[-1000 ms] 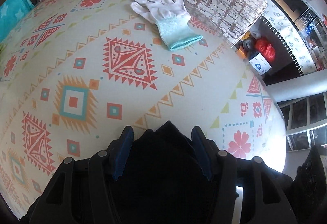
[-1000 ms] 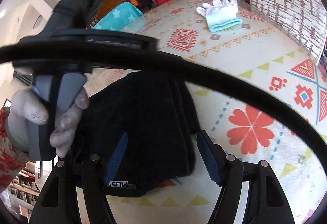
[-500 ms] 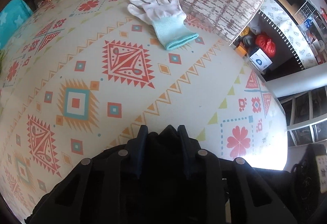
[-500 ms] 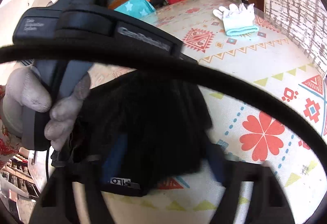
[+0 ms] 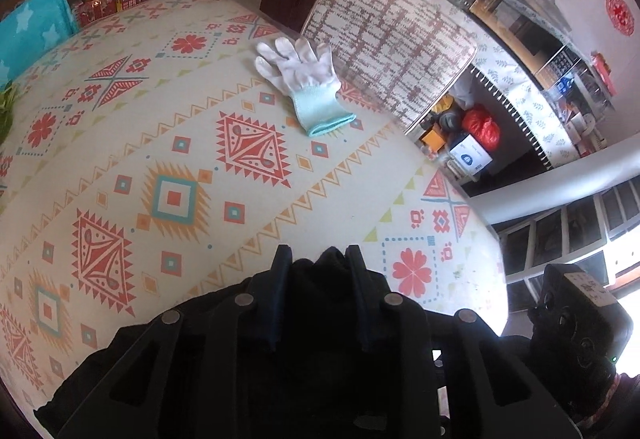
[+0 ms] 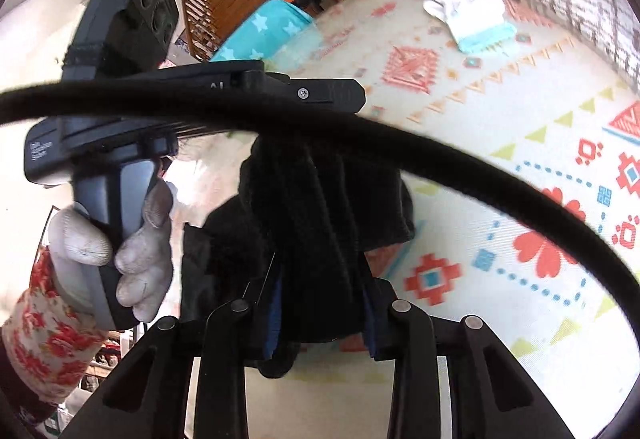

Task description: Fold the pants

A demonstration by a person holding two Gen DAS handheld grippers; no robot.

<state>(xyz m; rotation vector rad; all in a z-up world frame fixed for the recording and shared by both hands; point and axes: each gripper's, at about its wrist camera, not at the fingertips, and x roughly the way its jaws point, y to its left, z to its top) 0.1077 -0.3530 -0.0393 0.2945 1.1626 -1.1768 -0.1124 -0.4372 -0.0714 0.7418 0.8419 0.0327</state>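
Note:
The black pants (image 6: 320, 199) hang bunched between both grippers above the patterned table mat (image 5: 200, 159). My left gripper (image 5: 318, 263) is shut on a fold of the black pants (image 5: 320, 279), near the mat's front edge. My right gripper (image 6: 320, 303) is shut on the pants' lower part, lifted off the mat. In the right wrist view the left gripper's body (image 6: 192, 111) and the gloved hand (image 6: 120, 251) holding it sit at the left, gripping the pants' upper end. Most of the fabric is hidden behind the gripper bodies.
A white glove with a teal cuff (image 5: 308, 79) lies at the far side of the mat, also in the right wrist view (image 6: 472, 15). A brown-patterned cushion (image 5: 392, 47) stands behind it. A black cable (image 6: 440, 155) crosses the right wrist view. A teal star blanket (image 5: 32, 35) is far left.
Both grippers closed on the black pants, which lay under open jaws a second ago. The pants have been lifted off the mat and now hang between the two grippers.

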